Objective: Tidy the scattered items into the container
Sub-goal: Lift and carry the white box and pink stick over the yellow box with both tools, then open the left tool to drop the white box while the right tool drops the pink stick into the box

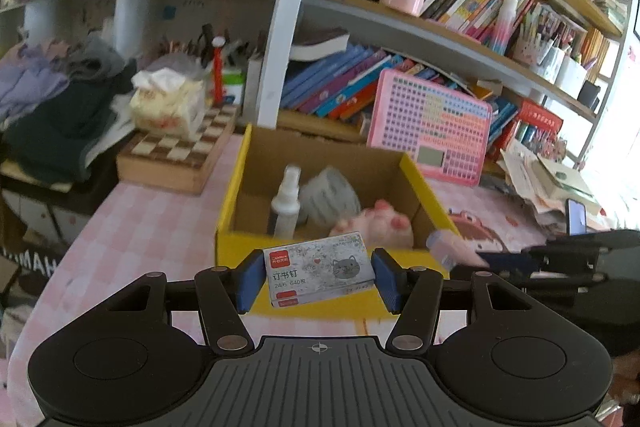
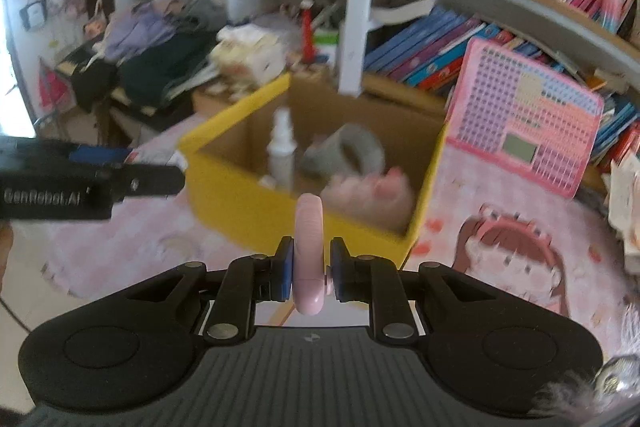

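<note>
A yellow cardboard box stands open on the pink table; it shows in the right wrist view too. Inside are a white spray bottle, a grey tape roll and a pink plush paw. My left gripper is shut on a grey staples box with a cat picture, held just in front of the box's near wall. My right gripper is shut on a slim pink object, held upright before the box's near corner. The right gripper also shows in the left wrist view.
A pink keyboard toy leans against the bookshelf behind the box. A wooden chessboard with a tissue pack lies to the left. Folded clothes sit far left. Papers and a phone lie at the right.
</note>
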Demonstrator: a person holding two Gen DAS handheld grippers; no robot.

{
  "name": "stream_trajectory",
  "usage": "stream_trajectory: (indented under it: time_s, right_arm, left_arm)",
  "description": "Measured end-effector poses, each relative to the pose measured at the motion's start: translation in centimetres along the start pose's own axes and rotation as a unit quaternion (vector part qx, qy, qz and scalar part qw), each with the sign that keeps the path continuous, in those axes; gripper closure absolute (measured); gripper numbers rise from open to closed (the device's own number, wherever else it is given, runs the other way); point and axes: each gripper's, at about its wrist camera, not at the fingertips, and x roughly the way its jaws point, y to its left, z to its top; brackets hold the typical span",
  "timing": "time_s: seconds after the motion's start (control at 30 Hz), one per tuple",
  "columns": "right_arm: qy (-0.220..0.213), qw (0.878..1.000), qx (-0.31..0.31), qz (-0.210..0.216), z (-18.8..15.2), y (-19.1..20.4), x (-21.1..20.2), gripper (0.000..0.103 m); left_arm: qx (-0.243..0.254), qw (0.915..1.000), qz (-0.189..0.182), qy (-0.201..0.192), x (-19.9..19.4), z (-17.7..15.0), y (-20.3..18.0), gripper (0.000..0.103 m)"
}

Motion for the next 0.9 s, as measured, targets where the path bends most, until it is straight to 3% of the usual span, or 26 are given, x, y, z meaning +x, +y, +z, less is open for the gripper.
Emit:
stream_trajectory:
  time_s: [0.33, 0.5, 0.63, 0.9]
  right_arm:
    - [-0.001, 1.0, 0.004, 0.017, 4.9, -3.9, 5.4, 0.085]
    - [0.032, 0.998, 0.018, 0.045, 7.6, -6.0, 10.7, 0.085]
    - [0.061, 0.997, 0.014, 0.033, 8.8, -6.7, 15.1, 0.085]
    - [0.113, 0.992, 0.01, 0.048, 9.1, -7.7, 20.2, 0.085]
  left_arm:
    - [0.037, 0.9992, 0.009, 0.005, 6.0, 3.1, -1.5, 0.046]
    - [0.055, 0.9972, 0.02, 0.047, 11.0, 3.6, -2.7, 0.046]
    - [0.065, 0.9946, 0.021, 0.079, 14.2, 3.7, -3.5, 0.046]
    - [0.079, 0.9903, 0.026, 0.112, 17.5, 3.5, -4.6, 0.046]
